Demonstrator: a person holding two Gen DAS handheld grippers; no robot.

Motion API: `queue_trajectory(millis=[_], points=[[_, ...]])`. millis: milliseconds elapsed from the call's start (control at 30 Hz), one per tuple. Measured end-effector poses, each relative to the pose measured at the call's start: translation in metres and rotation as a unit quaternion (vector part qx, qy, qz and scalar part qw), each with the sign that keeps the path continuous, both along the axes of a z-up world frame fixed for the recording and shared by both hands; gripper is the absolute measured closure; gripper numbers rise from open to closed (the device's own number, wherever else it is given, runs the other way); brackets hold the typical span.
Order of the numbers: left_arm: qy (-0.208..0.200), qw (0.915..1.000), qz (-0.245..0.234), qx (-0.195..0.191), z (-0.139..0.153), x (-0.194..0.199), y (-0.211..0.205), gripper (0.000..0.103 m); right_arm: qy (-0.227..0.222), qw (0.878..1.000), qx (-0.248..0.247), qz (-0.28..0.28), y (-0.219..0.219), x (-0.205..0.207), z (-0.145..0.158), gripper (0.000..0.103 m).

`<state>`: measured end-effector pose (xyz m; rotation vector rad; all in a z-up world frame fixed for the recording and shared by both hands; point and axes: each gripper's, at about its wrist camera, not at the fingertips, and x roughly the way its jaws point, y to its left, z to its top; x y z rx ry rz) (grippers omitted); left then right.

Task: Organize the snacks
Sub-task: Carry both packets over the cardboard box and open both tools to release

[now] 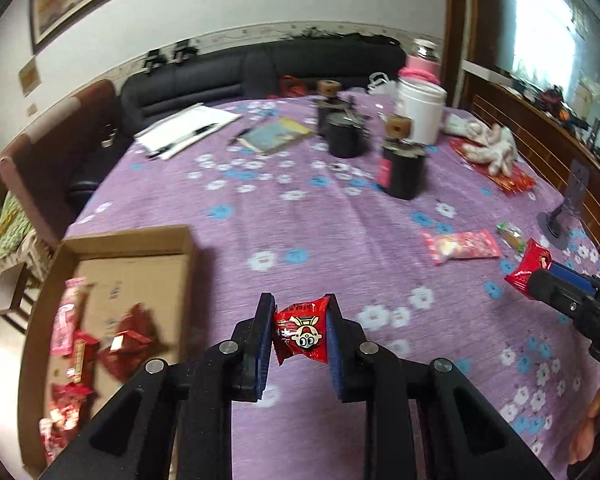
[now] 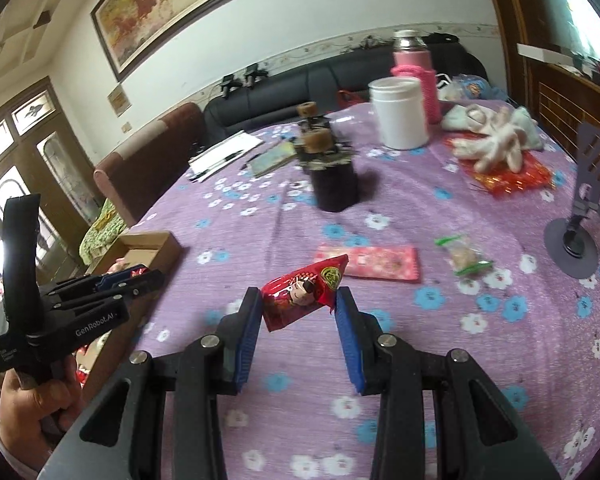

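My left gripper [image 1: 300,320] is shut on a small red snack packet with a cartoon face [image 1: 302,334] and holds it above the purple tablecloth, just right of the cardboard box [image 1: 132,236]. The box holds several red and pink snack packets [image 1: 124,344]. My right gripper [image 2: 298,304] is shut on a red snack packet with a printed figure [image 2: 304,294], held above the cloth; it also shows in the left wrist view [image 1: 540,276]. A pink flat packet [image 2: 376,264] and a clear green-ended candy [image 2: 462,256] lie on the cloth ahead.
Two black grinders [image 1: 402,160] [image 1: 342,128], a white jar [image 2: 400,114], a pink flask [image 2: 418,76], white gloves [image 2: 496,140] on red packaging, papers with a pen [image 1: 184,128] and a grey phone stand [image 2: 580,216] stand on the table. A sofa lies behind.
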<state>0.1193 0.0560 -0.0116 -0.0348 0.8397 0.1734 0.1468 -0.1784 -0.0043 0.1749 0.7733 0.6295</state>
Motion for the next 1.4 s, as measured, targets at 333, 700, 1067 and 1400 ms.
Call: queue_trajectory(millis=[333, 700, 1067, 1400], points=[[-0.017, 0.9976, 0.067, -0.001, 0.015, -0.037, 0.071, 0.078, -0.019, 0.999, -0.008, 0.049, 0.056, -0.016, 0.02, 0.067], [-0.022, 0.9923, 0.122, -0.004, 0.015, -0.069, 0.125, 0.078, -0.032, 0.995, -0.012, 0.099, 0.114, -0.032, 0.033, 0.066], [-0.027, 0.9889, 0.146, 0.003, 0.016, -0.095, 0.146, 0.078, -0.038, 0.989, -0.015, 0.142, 0.16, -0.054, 0.04, 0.066], [-0.031, 0.9856, 0.166, -0.002, 0.015, -0.117, 0.166, 0.078, -0.04, 0.985, -0.022, 0.165, 0.184, -0.067, 0.04, 0.066]])
